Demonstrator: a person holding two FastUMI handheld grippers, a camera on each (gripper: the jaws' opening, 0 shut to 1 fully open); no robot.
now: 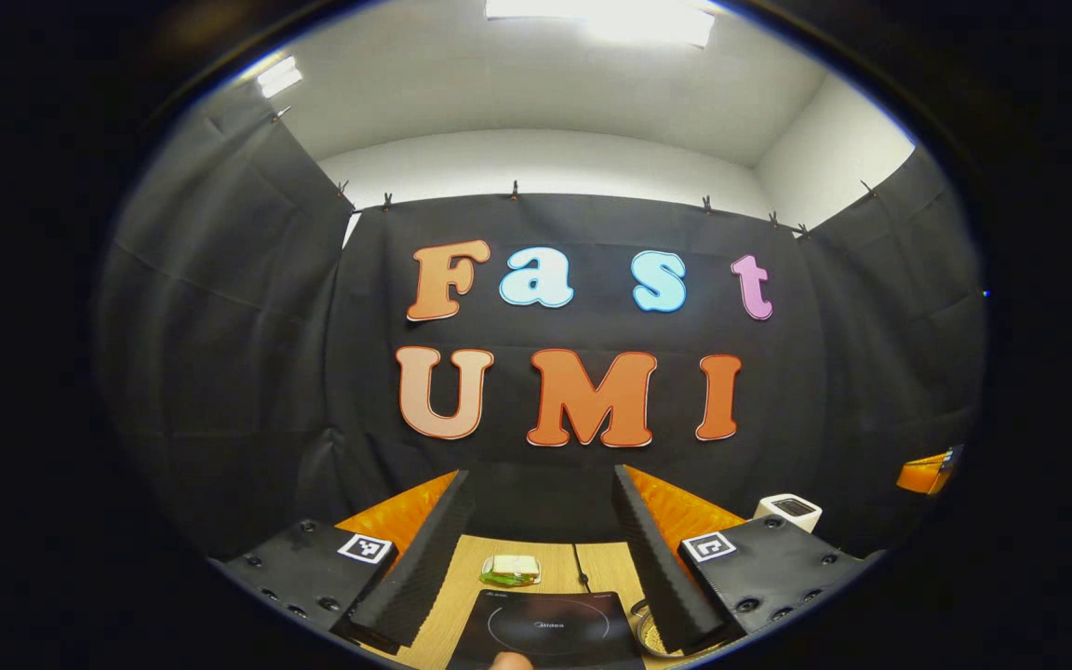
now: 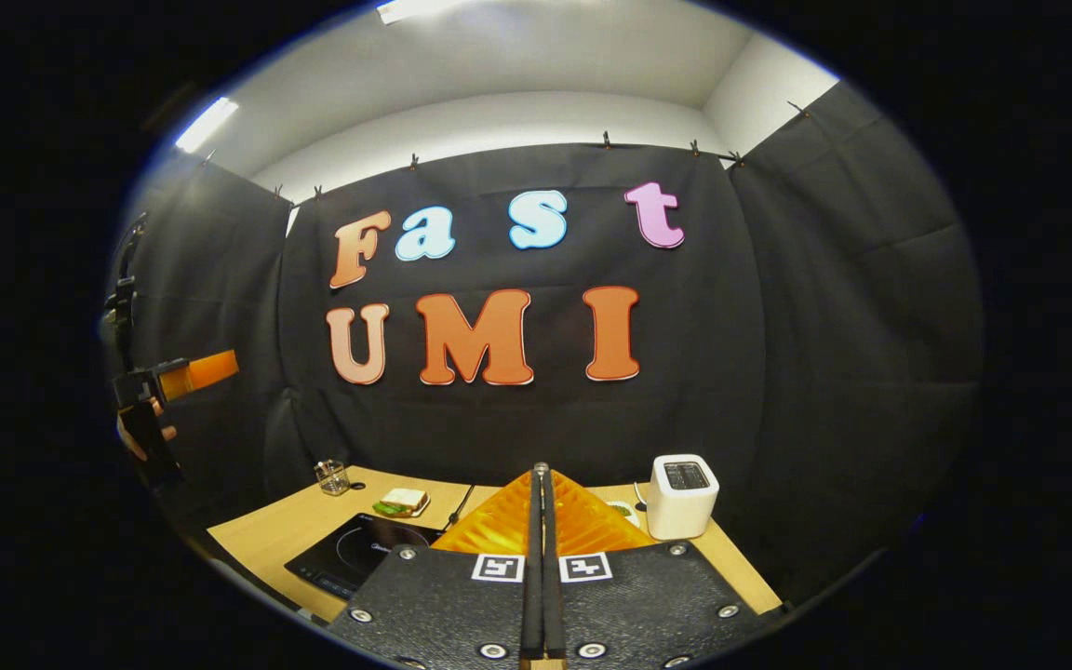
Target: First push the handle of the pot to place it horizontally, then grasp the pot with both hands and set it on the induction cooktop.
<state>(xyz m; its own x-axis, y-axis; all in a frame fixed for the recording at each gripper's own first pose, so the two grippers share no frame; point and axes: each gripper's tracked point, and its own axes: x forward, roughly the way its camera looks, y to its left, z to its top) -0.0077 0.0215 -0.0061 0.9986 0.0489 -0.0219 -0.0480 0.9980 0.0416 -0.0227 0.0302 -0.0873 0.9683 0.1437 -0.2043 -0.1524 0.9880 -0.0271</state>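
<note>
The black induction cooktop (image 1: 545, 625) lies on the wooden table, low between the fingers of my left gripper (image 1: 541, 475), which stands open with nothing in it. A pale rounded tip (image 1: 510, 662) pokes in at the bottom edge, and a curved metal rim (image 1: 645, 635) shows by the right finger; I cannot tell whether either belongs to the pot. My right gripper (image 2: 541, 468) is shut, fingers pressed together with nothing between them, above the table's near edge. The cooktop (image 2: 359, 554) sits left of it. The left gripper (image 2: 173, 380) hangs far left, held by a hand (image 2: 140, 437).
A sandwich on a small plate (image 1: 510, 569) (image 2: 403, 502) lies behind the cooktop, with a cable (image 1: 581, 568) beside it. A white toaster (image 2: 682, 495) (image 1: 789, 510) stands at the back right. A small glass (image 2: 333, 476) sits at the back left.
</note>
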